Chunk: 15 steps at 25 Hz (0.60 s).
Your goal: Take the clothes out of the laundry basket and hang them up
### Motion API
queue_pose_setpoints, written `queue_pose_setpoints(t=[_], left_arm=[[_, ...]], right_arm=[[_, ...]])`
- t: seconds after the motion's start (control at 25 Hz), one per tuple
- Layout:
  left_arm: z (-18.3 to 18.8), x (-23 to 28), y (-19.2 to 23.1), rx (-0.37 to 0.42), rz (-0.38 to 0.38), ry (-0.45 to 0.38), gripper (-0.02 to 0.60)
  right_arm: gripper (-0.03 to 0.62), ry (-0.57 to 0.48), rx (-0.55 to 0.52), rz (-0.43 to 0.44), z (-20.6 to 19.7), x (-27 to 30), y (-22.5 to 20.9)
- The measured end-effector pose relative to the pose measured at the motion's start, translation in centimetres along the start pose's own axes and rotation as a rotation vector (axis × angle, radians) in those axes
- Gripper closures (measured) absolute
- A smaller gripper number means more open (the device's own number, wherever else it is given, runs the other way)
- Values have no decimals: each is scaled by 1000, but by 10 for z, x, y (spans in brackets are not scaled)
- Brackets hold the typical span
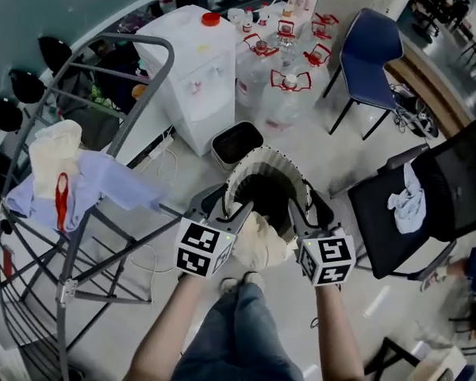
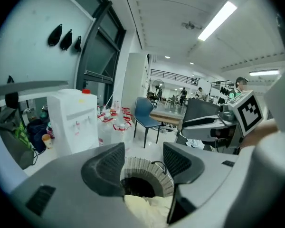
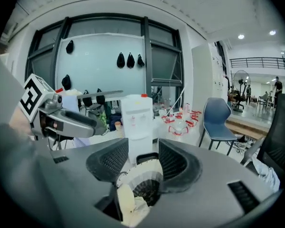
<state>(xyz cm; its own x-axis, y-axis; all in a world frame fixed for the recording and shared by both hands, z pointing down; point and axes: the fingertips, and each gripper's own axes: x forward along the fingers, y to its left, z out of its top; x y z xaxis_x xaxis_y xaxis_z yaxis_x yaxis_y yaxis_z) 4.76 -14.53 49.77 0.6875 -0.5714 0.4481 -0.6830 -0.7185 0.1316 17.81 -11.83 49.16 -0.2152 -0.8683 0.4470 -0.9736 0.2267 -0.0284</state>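
The laundry basket (image 1: pixel 263 167), white and ribbed with a dark inside, stands on the floor just ahead of my knees. A cream garment (image 1: pixel 259 242) hangs over its near rim, between the two grippers. My left gripper (image 1: pixel 236 211) reaches over the rim's left side, open, with the basket (image 2: pixel 148 171) and the cream garment (image 2: pixel 147 208) showing between its jaws. My right gripper (image 1: pixel 297 213) sits at the rim's right side, also open over the basket (image 3: pixel 143 175) and the garment (image 3: pixel 127 205). Neither gripper's pads press on the cloth. A lilac cloth (image 1: pixel 103 182) and a cream cloth (image 1: pixel 54 155) hang on the drying rack (image 1: pixel 79 248).
Behind the basket are a small black bin (image 1: pixel 236 143), a white water dispenser (image 1: pixel 192 70) and several water bottles (image 1: pixel 284 86). A blue chair (image 1: pixel 370 54) is at the back right. A black chair (image 1: pixel 416 213) bearing a pale cloth (image 1: pixel 408 201) stands close on the right.
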Motion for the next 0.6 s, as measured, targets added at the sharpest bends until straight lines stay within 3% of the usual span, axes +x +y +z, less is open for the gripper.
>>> queue_pose_setpoints(t=[0.32,0.6], left_arm=[[-101,80,-16,-33,-50,138,319],[-221,130,-21,-101,-46,267,319]], right_arm=[[396,171,47,-11,-135,42,-26],[396,317,81,13,-257,73,-20]])
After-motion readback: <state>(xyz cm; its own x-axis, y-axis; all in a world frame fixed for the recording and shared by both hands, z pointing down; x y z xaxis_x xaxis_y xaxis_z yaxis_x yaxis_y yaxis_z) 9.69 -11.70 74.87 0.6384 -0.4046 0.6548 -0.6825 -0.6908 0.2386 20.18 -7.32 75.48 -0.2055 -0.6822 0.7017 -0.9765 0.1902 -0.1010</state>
